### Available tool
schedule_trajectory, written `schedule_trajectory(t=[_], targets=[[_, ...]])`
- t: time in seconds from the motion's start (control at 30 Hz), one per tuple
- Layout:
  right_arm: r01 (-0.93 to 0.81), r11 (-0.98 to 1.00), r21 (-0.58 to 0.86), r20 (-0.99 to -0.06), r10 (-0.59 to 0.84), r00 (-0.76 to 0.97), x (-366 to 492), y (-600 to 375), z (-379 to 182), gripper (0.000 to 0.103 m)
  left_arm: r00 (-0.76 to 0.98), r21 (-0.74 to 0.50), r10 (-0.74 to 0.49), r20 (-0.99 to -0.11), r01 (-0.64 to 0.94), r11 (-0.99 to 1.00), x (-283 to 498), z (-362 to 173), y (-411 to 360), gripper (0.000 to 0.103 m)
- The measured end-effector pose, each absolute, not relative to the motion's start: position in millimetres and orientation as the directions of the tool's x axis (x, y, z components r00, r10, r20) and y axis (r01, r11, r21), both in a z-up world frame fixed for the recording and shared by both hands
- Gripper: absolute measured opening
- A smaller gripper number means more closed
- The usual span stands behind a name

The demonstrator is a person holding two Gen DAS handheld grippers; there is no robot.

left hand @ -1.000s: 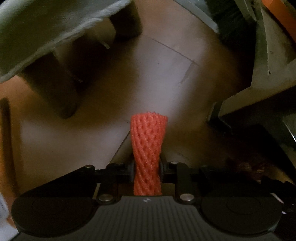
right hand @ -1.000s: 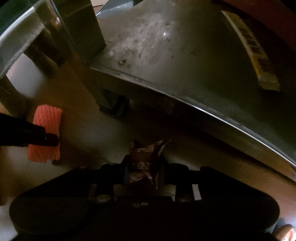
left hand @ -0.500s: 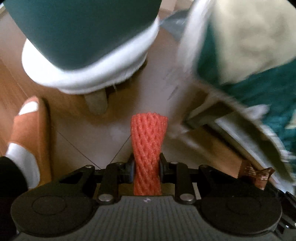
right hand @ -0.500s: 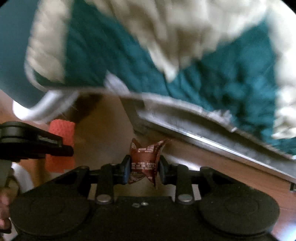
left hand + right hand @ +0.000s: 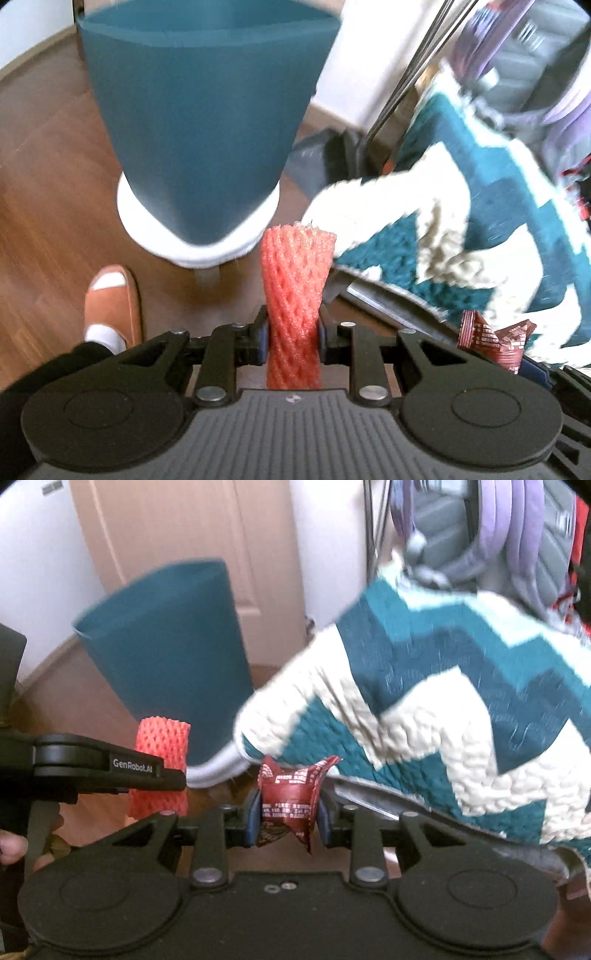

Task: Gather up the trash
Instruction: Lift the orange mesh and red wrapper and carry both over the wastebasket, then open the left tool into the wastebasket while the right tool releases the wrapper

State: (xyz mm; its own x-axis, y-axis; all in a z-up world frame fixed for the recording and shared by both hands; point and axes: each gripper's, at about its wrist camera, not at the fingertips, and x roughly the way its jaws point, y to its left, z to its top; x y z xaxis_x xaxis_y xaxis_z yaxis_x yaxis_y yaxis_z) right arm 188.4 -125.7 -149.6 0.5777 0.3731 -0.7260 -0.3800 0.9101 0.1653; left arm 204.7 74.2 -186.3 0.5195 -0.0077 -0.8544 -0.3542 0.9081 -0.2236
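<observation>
Two claws each carry one piece of trash. In the left wrist view, the left claw (image 5: pixel 291 334) pinches an orange foam net sleeve (image 5: pixel 295 280) near its lower part; the sleeve stands upright between the pads and rises toward 12 o'clock, squeezed narrow where the pads press it. In the right wrist view, the right claw (image 5: pixel 287 814) pinches a crumpled dark red wrapper (image 5: pixel 290 797) with pale print, its torn corners flaring out above the pads.

From the right wrist view the left claw reaches in at 9 o'clock, the net sleeve showing behind its black finger. From the left wrist view the red wrapper shows at 4 o'clock.

Beyond both claws stands a teal seat back (image 5: pixel 199 118) with a white cushion edge (image 5: pixel 192 254) below it, at 12 o'clock in the left view and 10 o'clock in the right. A teal and cream zigzag blanket (image 5: pixel 443 720), blurred, fills the 3 o'clock side. A purple and grey backpack (image 5: pixel 480 528) hangs at 1 o'clock. On the wooden floor (image 5: pixel 44 192) at 8 o'clock in the left view is a foot in an orange slipper (image 5: pixel 112 299).
</observation>
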Motion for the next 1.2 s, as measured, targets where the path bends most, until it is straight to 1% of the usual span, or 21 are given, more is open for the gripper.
schedule_trajectory(t=[0.1, 0.33, 0.5, 0.6, 0.7, 0.87, 1.03, 1.2], targets=[[-0.4, 0.902, 0.161, -0.69, 0.393, 0.608, 174.2, -120.9, -118.3, 0.029, 0.546, -0.252, -0.025, -0.838, -0.346, 0.904, 192.4, -159.3, 78.0, 0.023], [-0.457, 0.878, 0.144, -0.602, 0.444, 0.664, 167.2, -106.1, -50.9, 0.029, 0.661, -0.311, -0.048, -0.749, -0.286, 0.907, 174.0, -84.5, 101.5, 0.024], [-0.51, 0.851, 0.125, -0.546, 0.488, 0.681, 194.4, -76.1, -8.0, 0.029, 0.72, -0.284, -0.018, -0.693, -0.251, 0.925, 194.2, -39.4, 130.7, 0.024], [-0.543, 0.831, 0.118, -0.526, 0.516, 0.676, 217.5, -50.3, 8.1, 0.029, 0.733, -0.263, -0.004, -0.68, -0.239, 0.935, 211.8, -23.2, 149.6, 0.024], [-0.581, 0.805, 0.12, -0.523, 0.548, 0.653, 244.0, -20.2, 11.0, 0.029, 0.732, -0.239, 0.008, -0.682, -0.232, 0.943, 239.3, -19.1, 166.9, 0.024], [-0.616, 0.781, 0.104, -0.553, 0.56, 0.616, 285.4, 27.6, -5.4, 0.029, 0.709, -0.21, 0.035, -0.705, -0.255, 0.944, 284.5, -27.4, 197.0, 0.024], [-0.611, 0.783, 0.114, -0.625, 0.535, 0.568, 320.9, 62.3, -40.8, 0.029, 0.661, -0.175, 0.054, -0.748, -0.275, 0.945, 320.9, -56.0, 228.5, 0.024], [-0.621, 0.777, 0.102, -0.689, 0.505, 0.52, 344.7, 86.7, -72.3, 0.03, 0.601, -0.133, 0.055, -0.798, -0.264, 0.955, 352.7, -93.5, 236.9, 0.024]])
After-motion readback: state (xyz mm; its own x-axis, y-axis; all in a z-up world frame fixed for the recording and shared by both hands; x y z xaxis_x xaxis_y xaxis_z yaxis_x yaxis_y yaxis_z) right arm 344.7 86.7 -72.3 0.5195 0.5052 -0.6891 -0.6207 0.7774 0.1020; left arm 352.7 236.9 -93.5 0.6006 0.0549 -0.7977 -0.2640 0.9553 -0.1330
